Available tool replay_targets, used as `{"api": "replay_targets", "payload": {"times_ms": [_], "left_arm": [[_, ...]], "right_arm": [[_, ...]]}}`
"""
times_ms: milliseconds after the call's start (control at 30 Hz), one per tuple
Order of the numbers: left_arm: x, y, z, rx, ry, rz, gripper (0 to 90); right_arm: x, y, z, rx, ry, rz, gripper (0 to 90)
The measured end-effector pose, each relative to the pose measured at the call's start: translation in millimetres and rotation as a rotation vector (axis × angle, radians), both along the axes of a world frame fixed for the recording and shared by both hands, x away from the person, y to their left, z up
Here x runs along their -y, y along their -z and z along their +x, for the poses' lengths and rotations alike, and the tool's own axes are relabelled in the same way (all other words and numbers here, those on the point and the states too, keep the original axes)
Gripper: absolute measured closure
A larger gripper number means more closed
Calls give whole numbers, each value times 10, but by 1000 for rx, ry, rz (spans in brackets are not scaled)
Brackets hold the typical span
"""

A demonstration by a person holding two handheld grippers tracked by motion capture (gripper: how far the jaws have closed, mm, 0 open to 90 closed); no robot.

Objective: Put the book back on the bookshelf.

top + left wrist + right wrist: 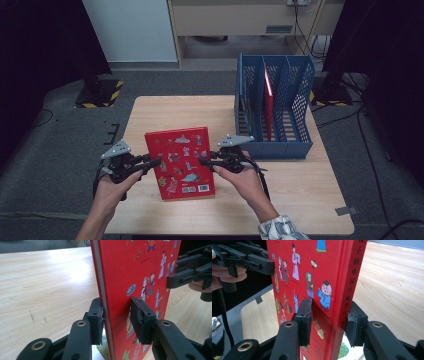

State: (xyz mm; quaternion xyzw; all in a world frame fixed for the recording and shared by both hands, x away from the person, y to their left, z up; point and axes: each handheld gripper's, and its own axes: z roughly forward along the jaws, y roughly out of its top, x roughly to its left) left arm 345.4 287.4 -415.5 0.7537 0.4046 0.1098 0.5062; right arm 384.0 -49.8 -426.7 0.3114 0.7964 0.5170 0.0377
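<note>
Left gripper (159, 163) clamps the red book (180, 162) at its left edge in the high view, right gripper (202, 161) clamps the opposite edge; book sits btwn them, tilted, above the table (300, 200). Blue file rack (274, 107) stands well apart at back right w/ another red book (268, 102) upright in it.

Left gripper view: jaws closed on the book's page edge, one pad per cover; book rises upright btwn them.

Right gripper view: jaws grip the spine side, cover pictures facing left; left gripper (270, 267) bites the far edge.
</note>
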Motion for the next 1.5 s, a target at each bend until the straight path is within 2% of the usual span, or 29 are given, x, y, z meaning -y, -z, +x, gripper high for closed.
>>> {"api": "replay_targets", "payload": {"times_ms": [133, 233, 467, 633, 933, 1100, 1133, 1200, 1367, 1500], "left_arm": [[-1, -62, 14, 15, -3, -5, 628], [7, -122, 29, 27, -6, 15, 628], [12, -196, 96, 49, -16, 18, 626], [19, -204, 242, 87, -35, 4, 619], [79, -202, 486, 118, -47, 14, 604], [112, -154, 514, 136, -51, 28, 573], [114, -117, 514, 133, -52, 30, 572], [113, -85, 506, 131, -55, 32, 571], [102, -42, 466, 147, -63, 18, 567], [121, -30, 392, 172, -71, 36, 556]], "right_arm": [[-7, -62, 15, 10, 3, -1, 612], [-15, -97, 35, 20, 5, -8, 611], [-22, -133, 79, 27, 15, 9, 610], [-35, -132, 139, 32, 48, 26, 608], [-65, -106, 292, 84, 125, 22, 586], [-66, -94, 302, 103, 134, 5, 588], [-78, -87, 291, 116, 137, -18, 589], [-81, -78, 287, 122, 136, -31, 588], [-88, -78, 261, 132, 130, -36, 594], [-83, -82, 220, 146, 116, -39, 596]]}}
